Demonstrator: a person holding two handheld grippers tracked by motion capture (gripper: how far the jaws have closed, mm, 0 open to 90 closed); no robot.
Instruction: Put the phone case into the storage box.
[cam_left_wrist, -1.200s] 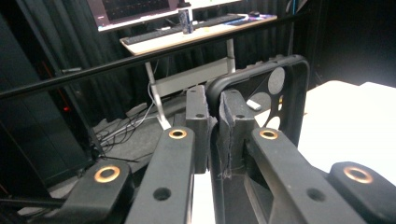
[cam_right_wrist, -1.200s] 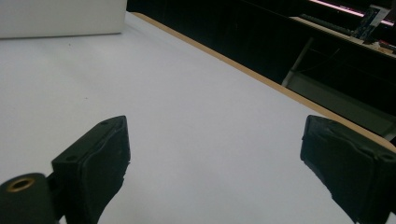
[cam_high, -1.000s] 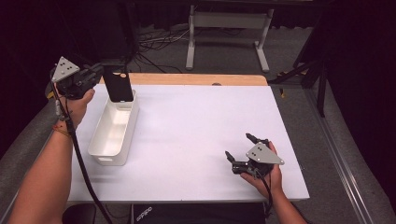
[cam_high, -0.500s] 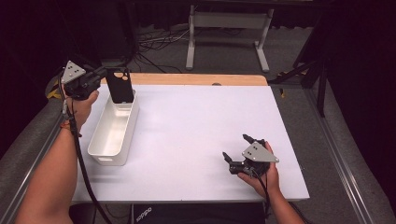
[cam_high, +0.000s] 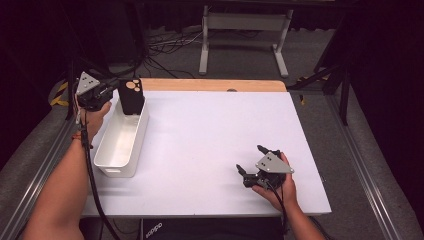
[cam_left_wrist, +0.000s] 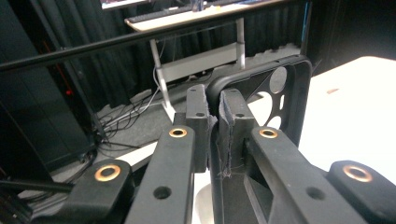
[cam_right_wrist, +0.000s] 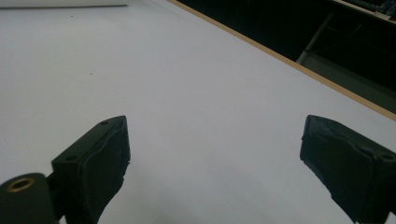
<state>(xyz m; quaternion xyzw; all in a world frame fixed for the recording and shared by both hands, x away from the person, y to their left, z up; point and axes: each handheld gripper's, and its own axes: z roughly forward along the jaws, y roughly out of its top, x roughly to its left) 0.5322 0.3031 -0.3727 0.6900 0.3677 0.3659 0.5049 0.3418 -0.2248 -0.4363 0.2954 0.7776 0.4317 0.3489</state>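
A black phone case (cam_high: 132, 96) with camera cut-outs hangs upright over the far end of the white bin (cam_high: 121, 141). My left gripper (cam_high: 116, 90) is shut on the case's edge; in the left gripper view the pads pinch the case (cam_left_wrist: 280, 95) rim between them, at the gripper's tip (cam_left_wrist: 215, 116). My right gripper (cam_high: 250, 162) rests near the table's front right, held by a hand, jaws wide open with nothing between them. In the right gripper view the right gripper (cam_right_wrist: 215, 154) frames bare white tabletop.
The white table (cam_high: 215, 135) has a wooden strip (cam_high: 215, 85) along its far edge. The bin stands near the left edge. Beyond the table are cables on grey floor and a metal stand (cam_high: 242, 35). A cable trails from the left gripper along the forearm.
The left gripper has come down and slightly right with the case, which now sits lower over the bin's far end. The right gripper has barely shifted.
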